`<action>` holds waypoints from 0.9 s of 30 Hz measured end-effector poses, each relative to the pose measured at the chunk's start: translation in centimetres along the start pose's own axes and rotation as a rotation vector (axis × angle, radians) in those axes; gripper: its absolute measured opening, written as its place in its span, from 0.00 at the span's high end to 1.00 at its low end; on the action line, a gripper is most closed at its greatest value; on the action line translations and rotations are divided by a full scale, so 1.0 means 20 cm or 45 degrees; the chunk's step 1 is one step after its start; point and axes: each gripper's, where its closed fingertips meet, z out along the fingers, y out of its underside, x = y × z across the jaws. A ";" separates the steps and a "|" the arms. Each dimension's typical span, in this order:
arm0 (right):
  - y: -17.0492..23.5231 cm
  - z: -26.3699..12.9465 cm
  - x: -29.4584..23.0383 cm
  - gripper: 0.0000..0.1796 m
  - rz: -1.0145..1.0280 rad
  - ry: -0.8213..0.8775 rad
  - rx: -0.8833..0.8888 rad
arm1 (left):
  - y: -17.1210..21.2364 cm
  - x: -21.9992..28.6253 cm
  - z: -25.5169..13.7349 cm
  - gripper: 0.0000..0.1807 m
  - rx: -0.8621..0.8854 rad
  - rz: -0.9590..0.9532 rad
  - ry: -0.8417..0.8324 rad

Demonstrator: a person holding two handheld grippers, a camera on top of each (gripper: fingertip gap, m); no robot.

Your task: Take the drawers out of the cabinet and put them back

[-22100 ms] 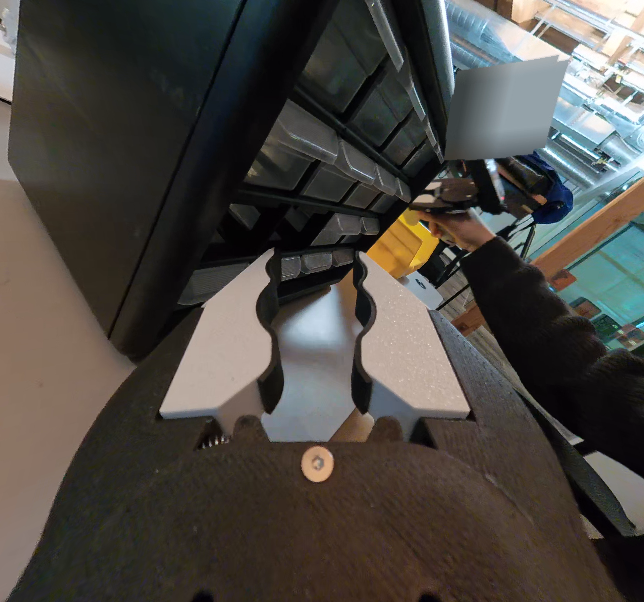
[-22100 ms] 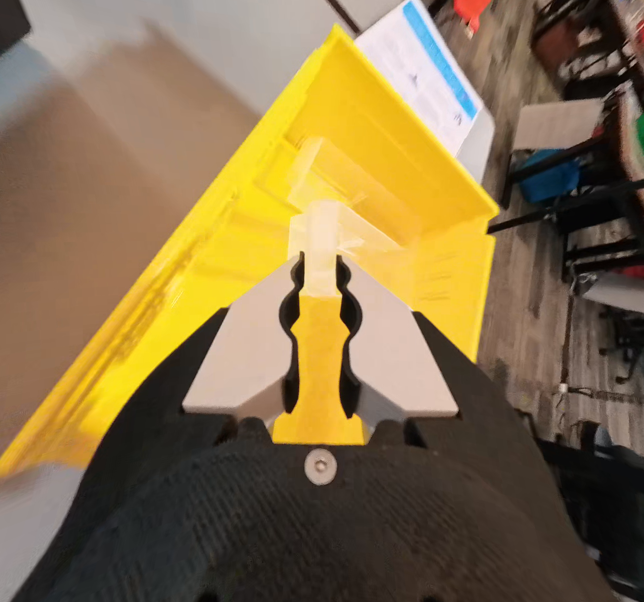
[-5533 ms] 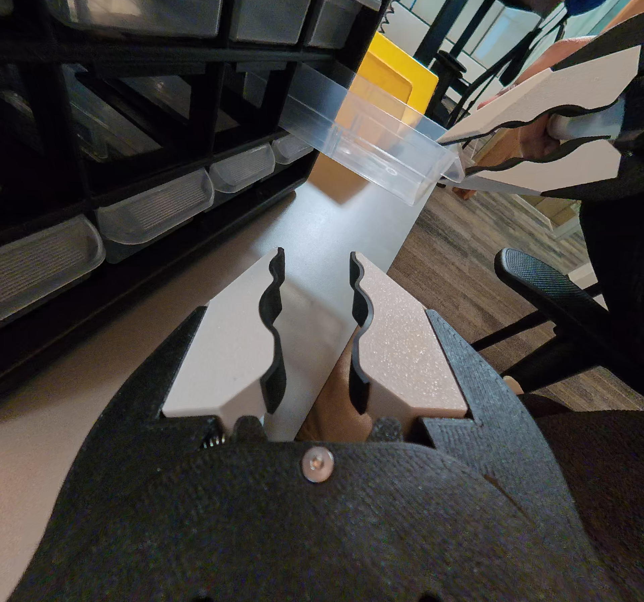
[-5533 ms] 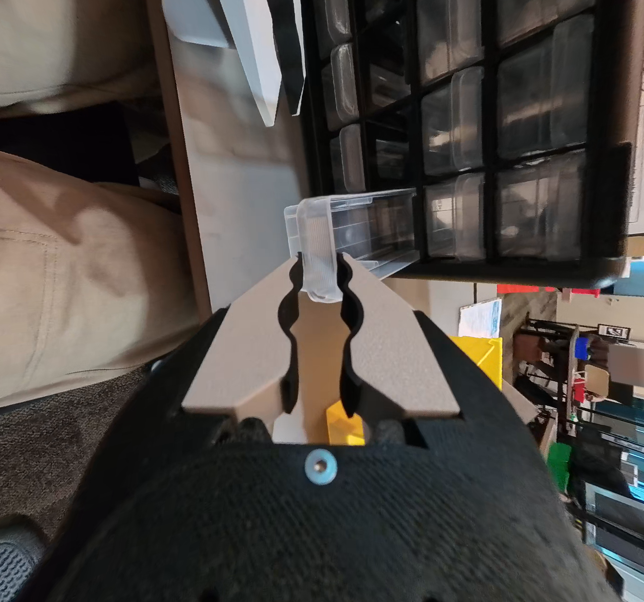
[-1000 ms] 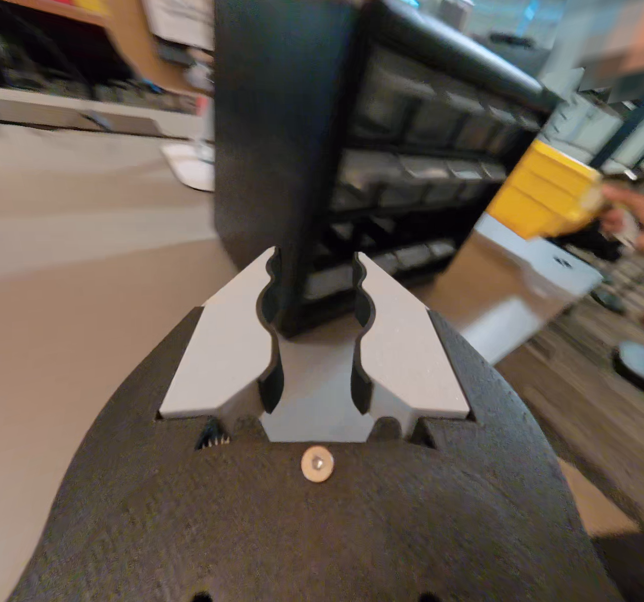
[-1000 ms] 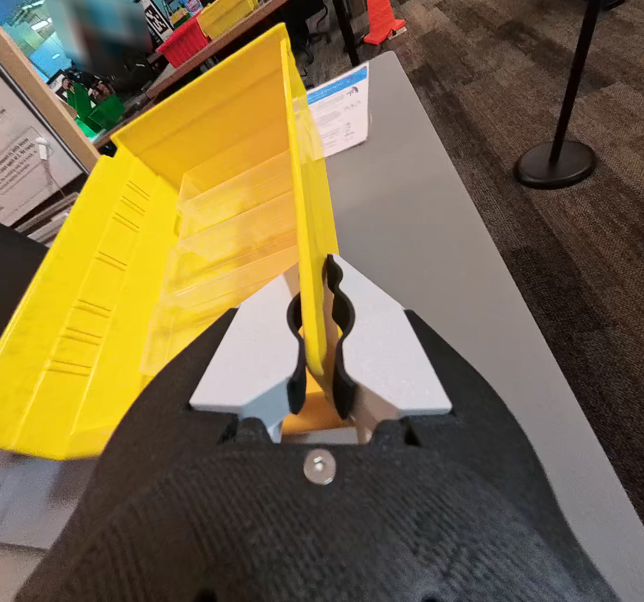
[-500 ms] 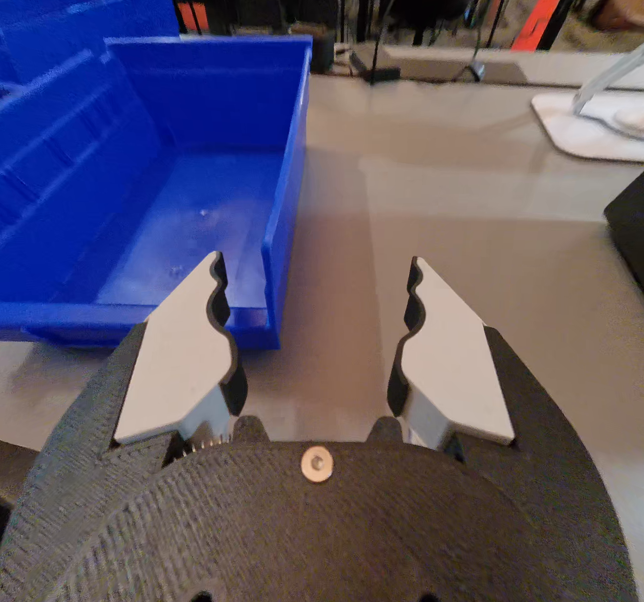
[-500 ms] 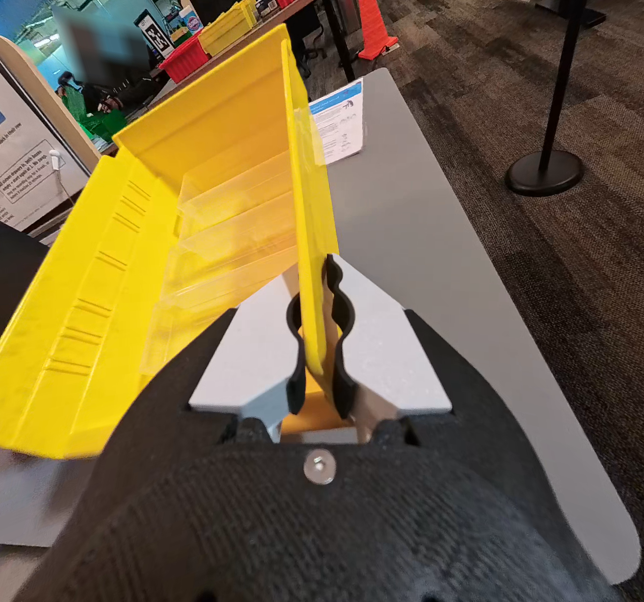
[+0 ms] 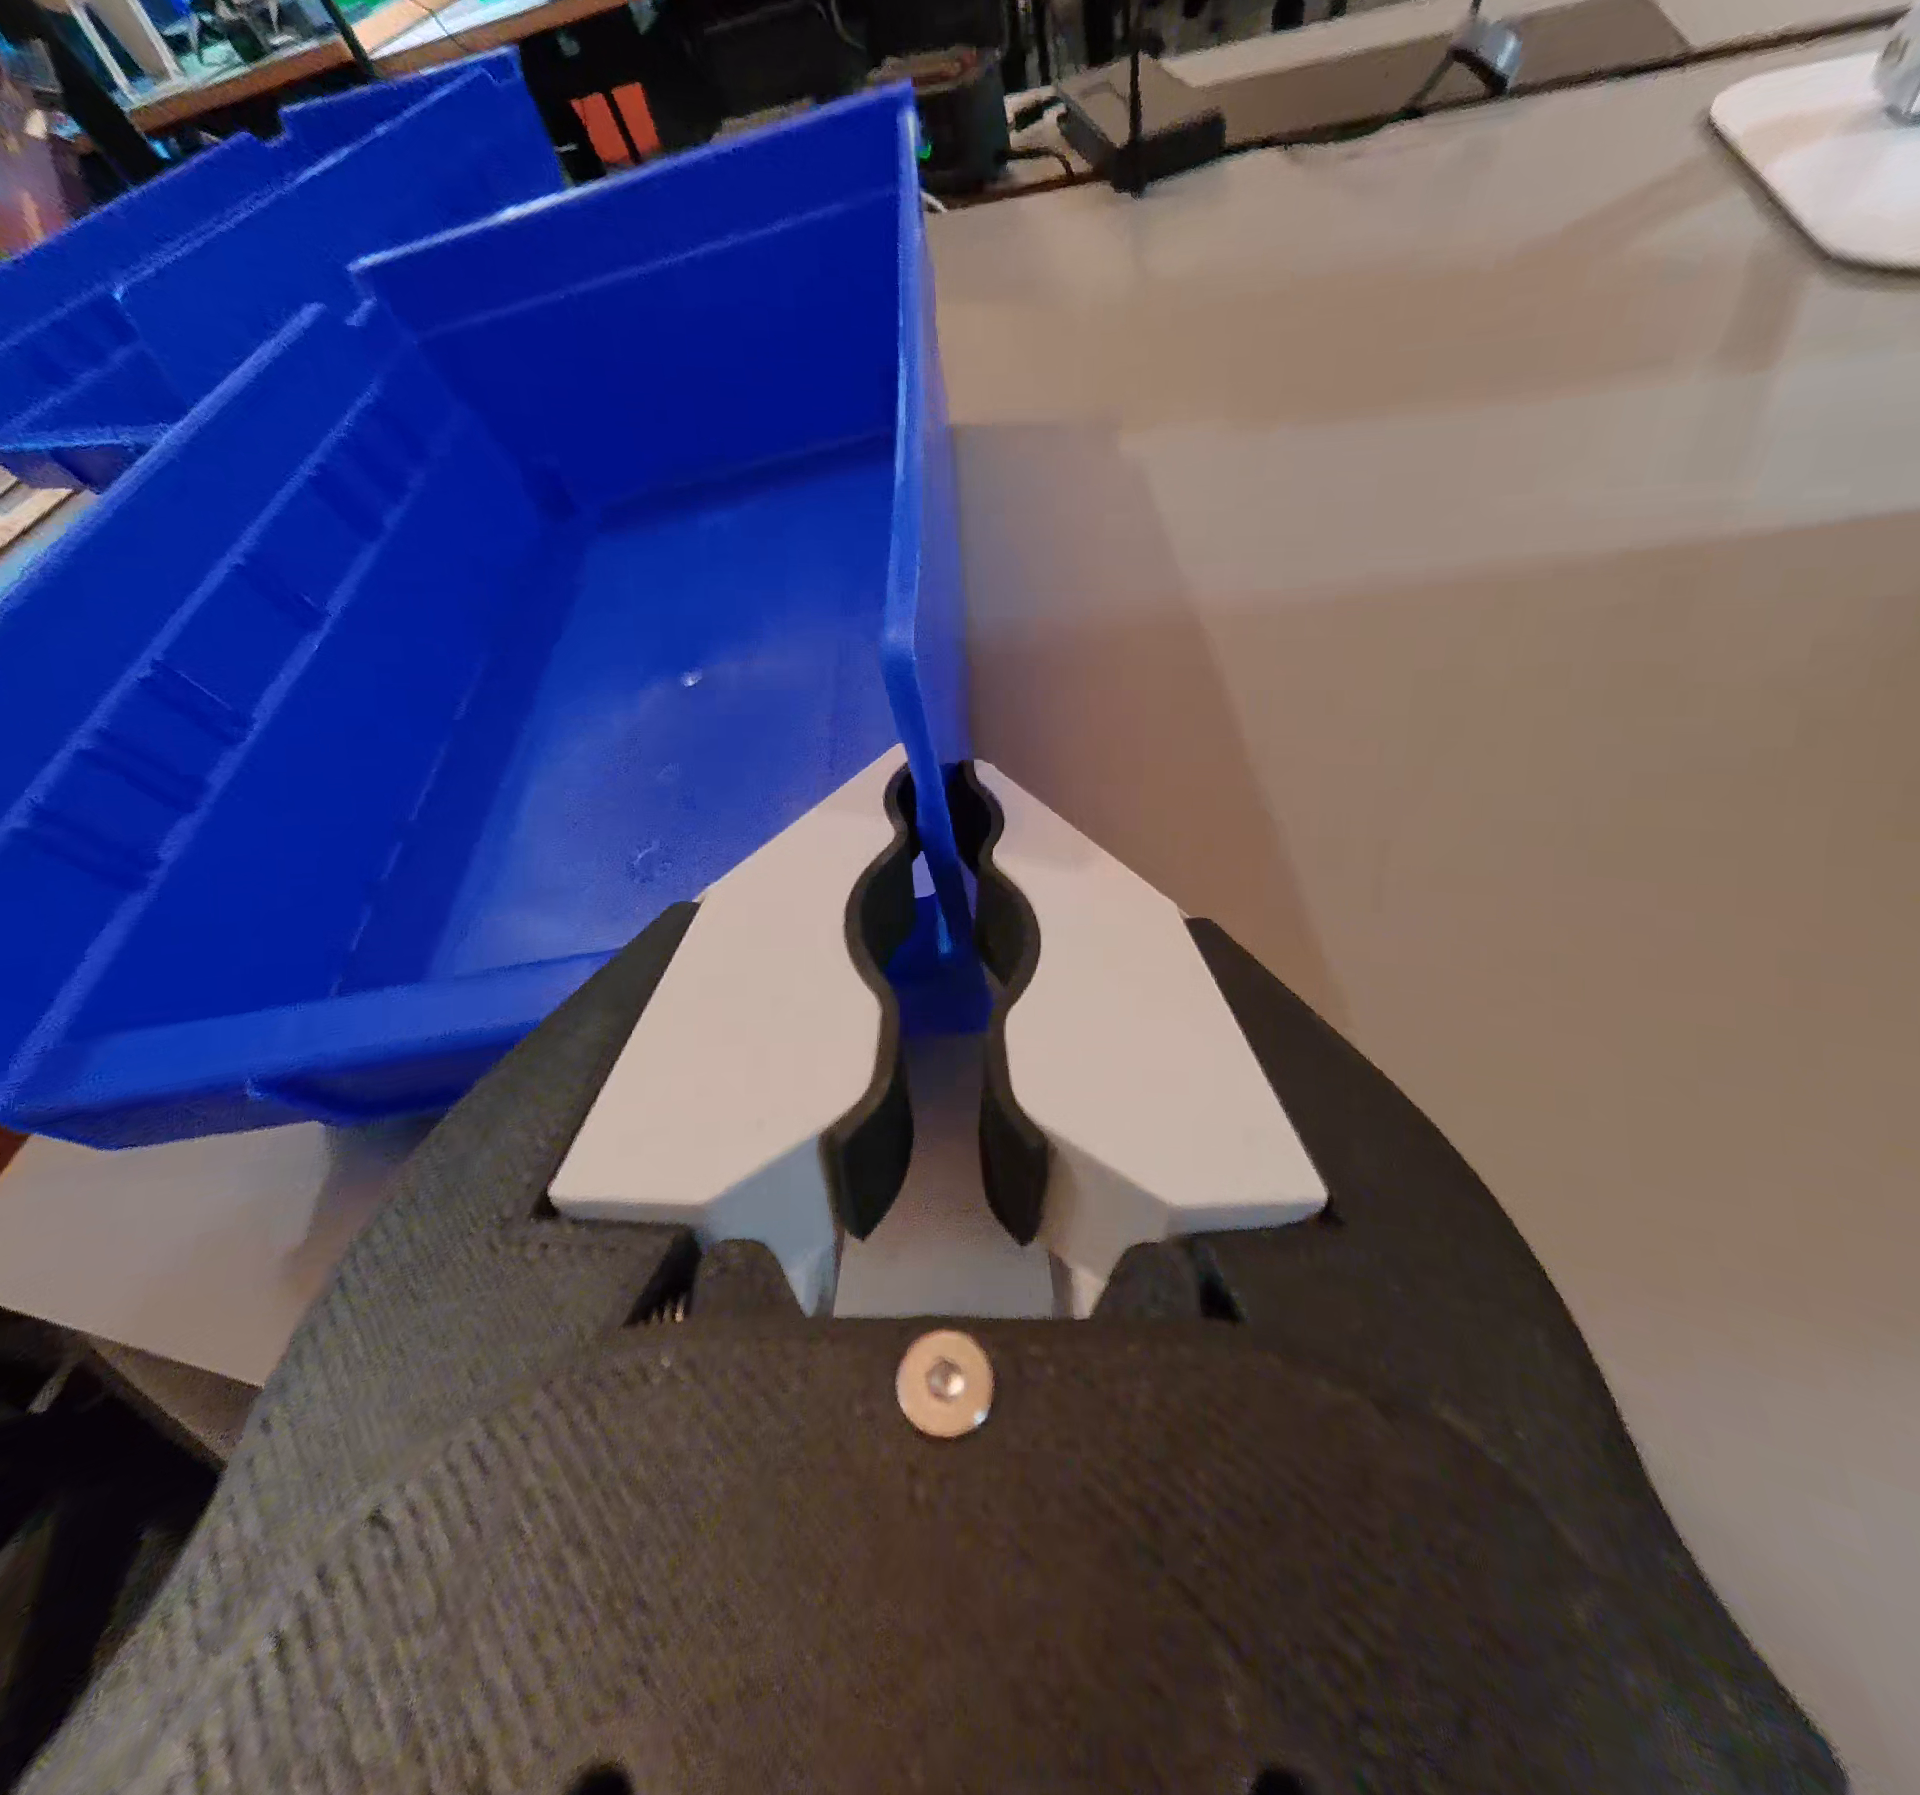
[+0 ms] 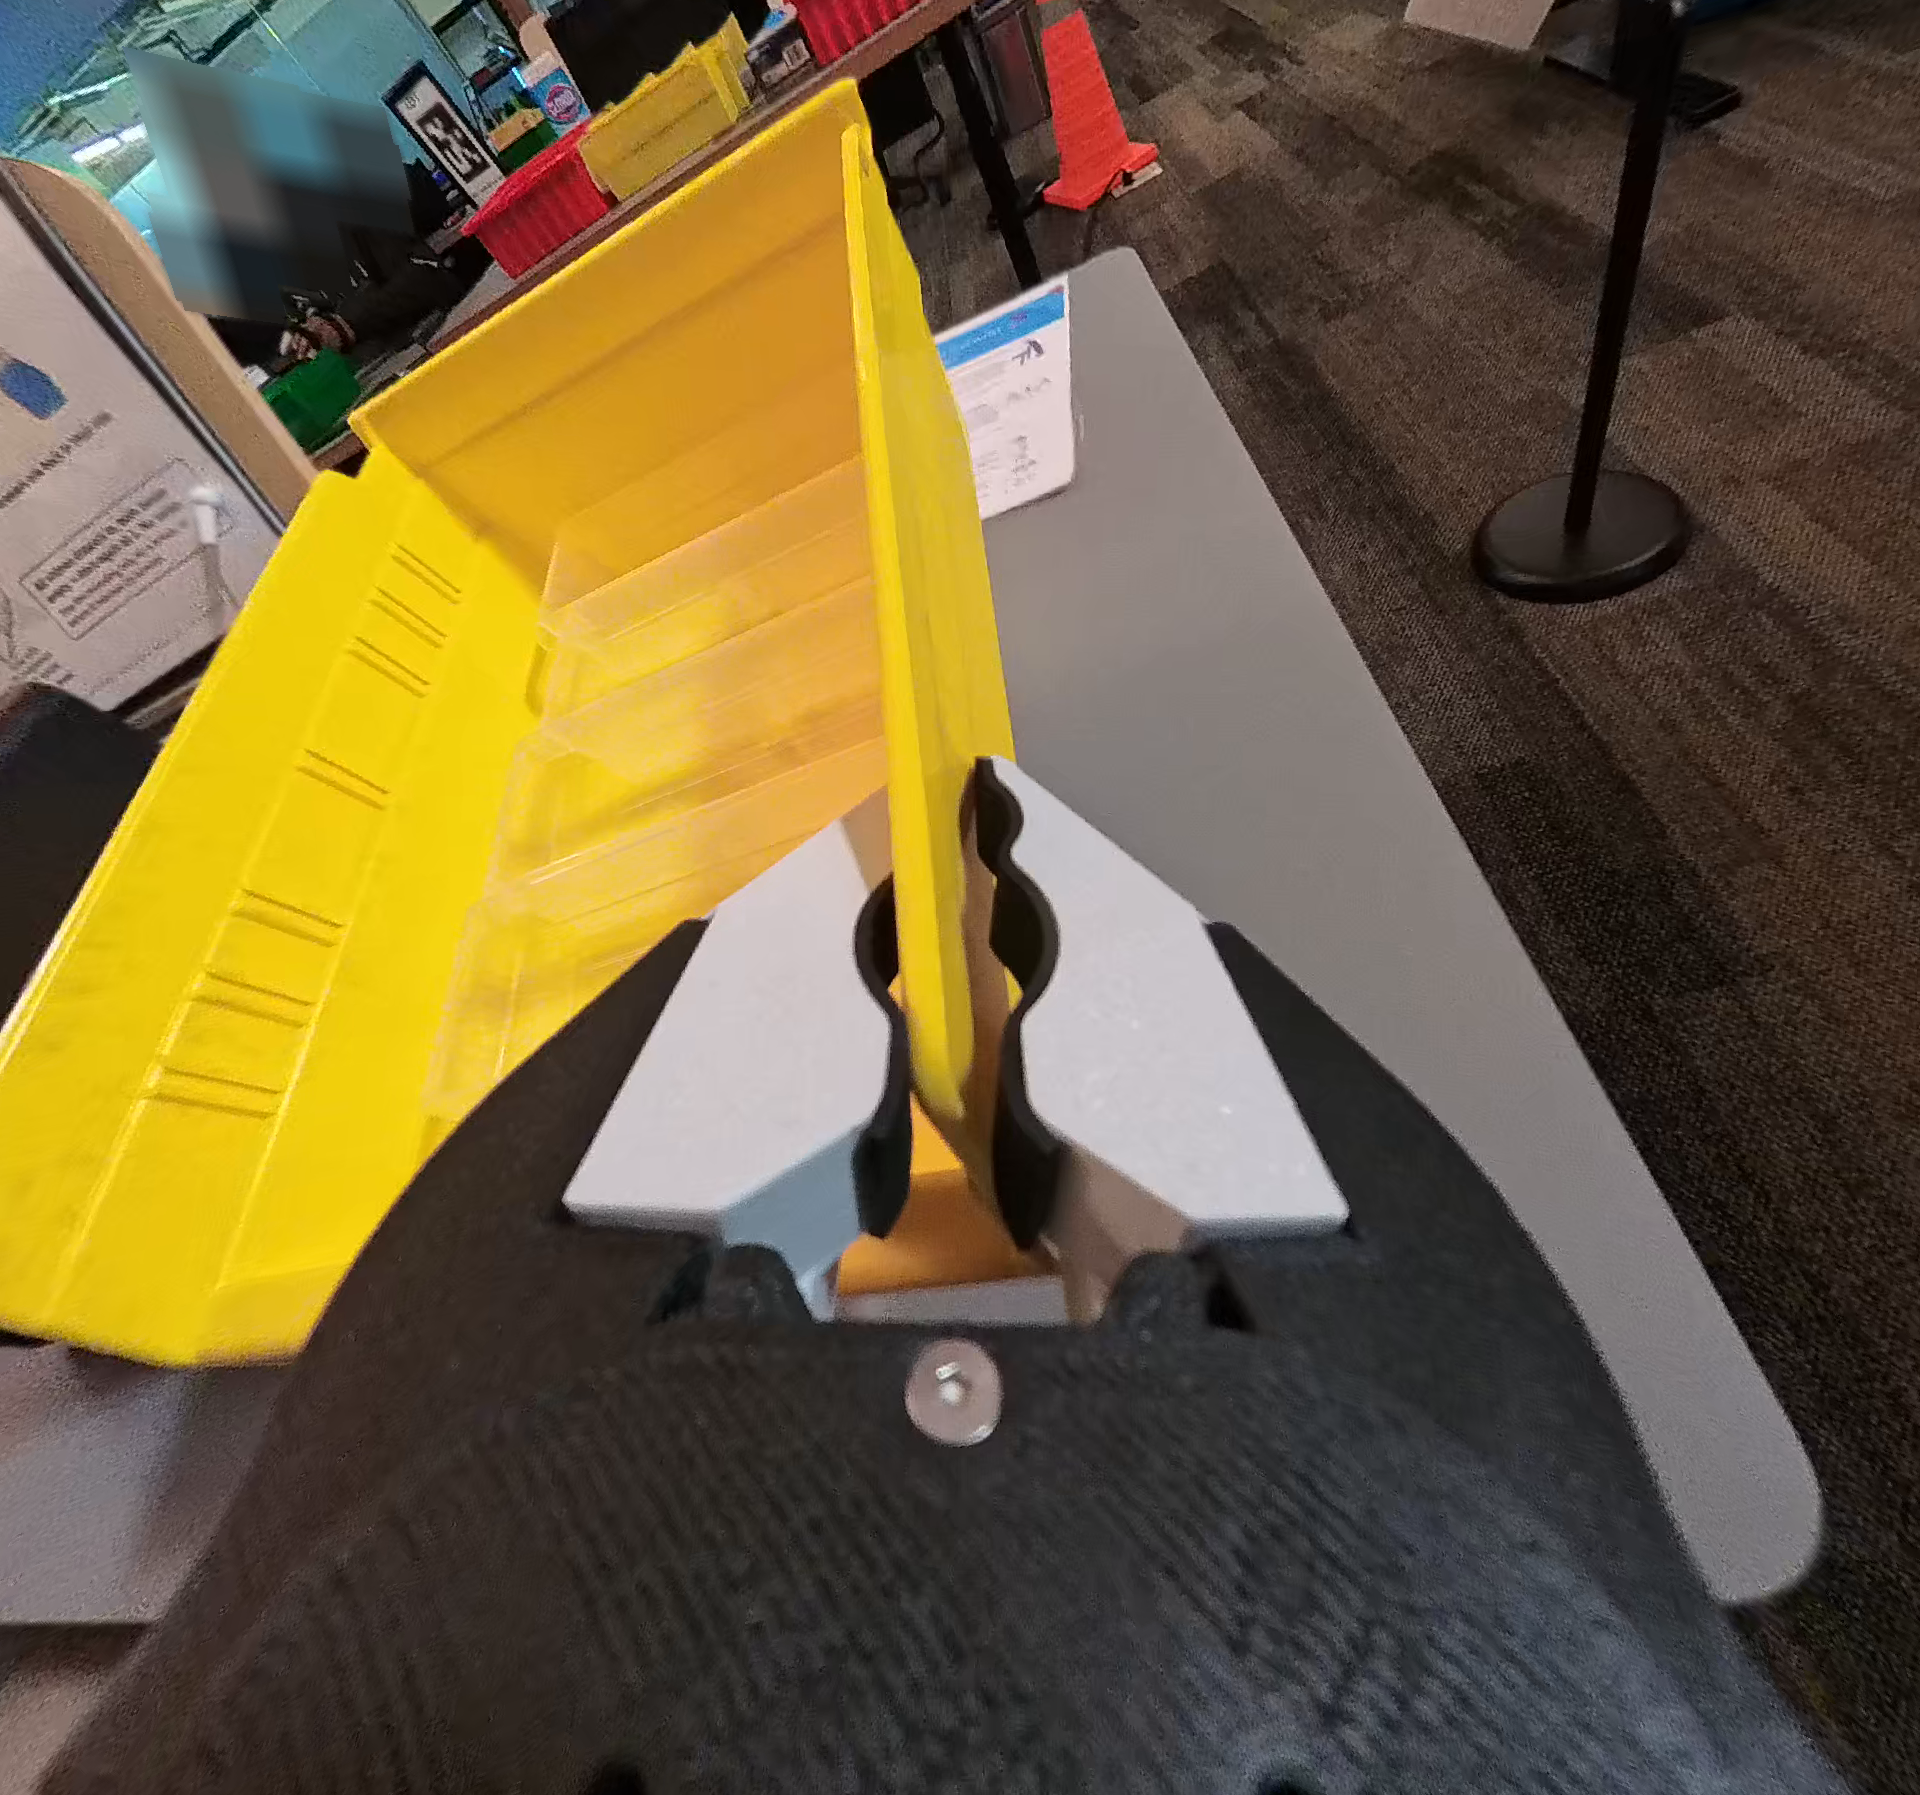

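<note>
My left gripper (image 9: 937,789) is shut on the right side wall of an empty blue bin (image 9: 665,457) that sits on the grey table. My right gripper (image 10: 961,789) is shut on the right side wall of a yellow bin (image 10: 665,374), which looks tilted. Several clear plastic drawers (image 10: 717,675) lie side by side inside the yellow bin. A dark shape at the left edge of the right wrist view (image 10: 52,810) may be the cabinet; I cannot tell.
A second blue bin (image 9: 291,187) stands behind the first. A white stand base (image 9: 1829,156) sits at the far right of the table. A paper sheet (image 10: 1013,395) lies beyond the yellow bin. The table's rounded edge (image 10: 1662,1278) drops to carpet with a black stanchion (image 10: 1590,519).
My left gripper was open beside the blue bin half a second ago; it has moved onto the bin's right wall and closed on it. My right gripper still holds the yellow bin's wall.
</note>
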 end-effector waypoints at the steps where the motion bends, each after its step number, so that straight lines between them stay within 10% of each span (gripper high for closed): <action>1: -0.03 -0.03 -0.03 0.97 -0.009 0.002 0.004 | -0.02 -0.01 -0.01 1.00 0.017 -0.021 -0.001; 15: -0.50 -0.34 -0.75 0.98 -0.317 -0.175 -0.131 | -0.26 -0.10 -0.19 0.98 0.191 -0.056 0.007; 27: -0.34 -0.10 -1.77 0.98 -0.315 -0.666 -0.251 | -0.54 -0.34 -0.45 0.98 0.374 0.056 -0.175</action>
